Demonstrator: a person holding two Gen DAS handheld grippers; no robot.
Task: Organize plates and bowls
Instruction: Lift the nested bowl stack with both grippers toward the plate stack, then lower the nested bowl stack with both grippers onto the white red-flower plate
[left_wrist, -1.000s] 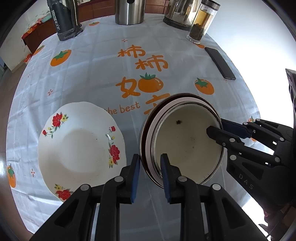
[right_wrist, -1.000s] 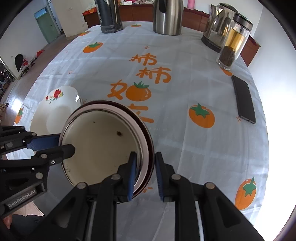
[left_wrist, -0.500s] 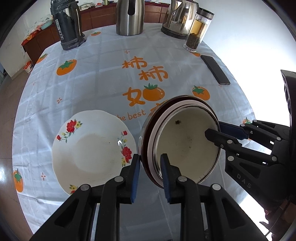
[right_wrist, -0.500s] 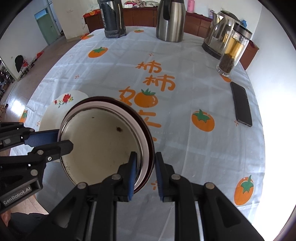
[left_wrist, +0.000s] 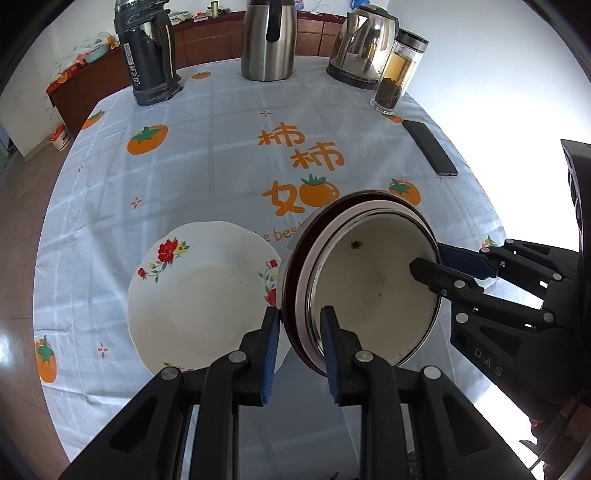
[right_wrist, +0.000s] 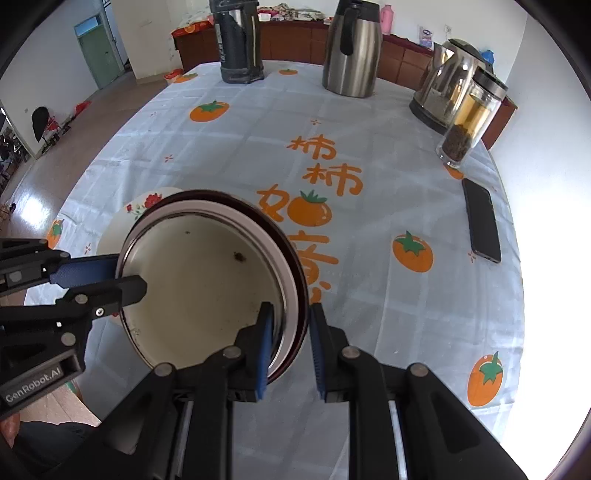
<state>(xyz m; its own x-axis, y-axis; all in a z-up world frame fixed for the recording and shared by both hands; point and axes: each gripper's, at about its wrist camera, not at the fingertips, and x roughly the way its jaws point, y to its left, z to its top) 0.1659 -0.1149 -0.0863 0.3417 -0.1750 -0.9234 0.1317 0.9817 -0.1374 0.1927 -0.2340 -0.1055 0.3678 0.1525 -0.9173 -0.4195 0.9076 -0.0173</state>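
While both grippers clamp it from opposite sides, the metal bowl (left_wrist: 369, 291) sits tilted above the tablecloth (left_wrist: 221, 155) — cream-coloured inside with a few dark specks, a shiny steel rim and a dark red outer wall. The left gripper (left_wrist: 299, 332) pinches the rim with one blue pad inside and one outside, and the right gripper (right_wrist: 290, 332) does the same on the opposite side, so the bowl is grasped by both at once. In the left wrist view the right gripper shows up coming in from the right edge.

Just beside the bowl, a white plate (left_wrist: 207, 291) with red flower prints lies flat on the cloth, partly tucked behind the bowl's edge in the right wrist view.

Further out — a black phone (right_wrist: 482, 221) lies near the table's right side, and a tea bottle (right_wrist: 469, 122), an electric kettle (right_wrist: 443, 88), a steel thermos jug (right_wrist: 351, 48) and a dark thermos (right_wrist: 236, 40) stand along the far edge.
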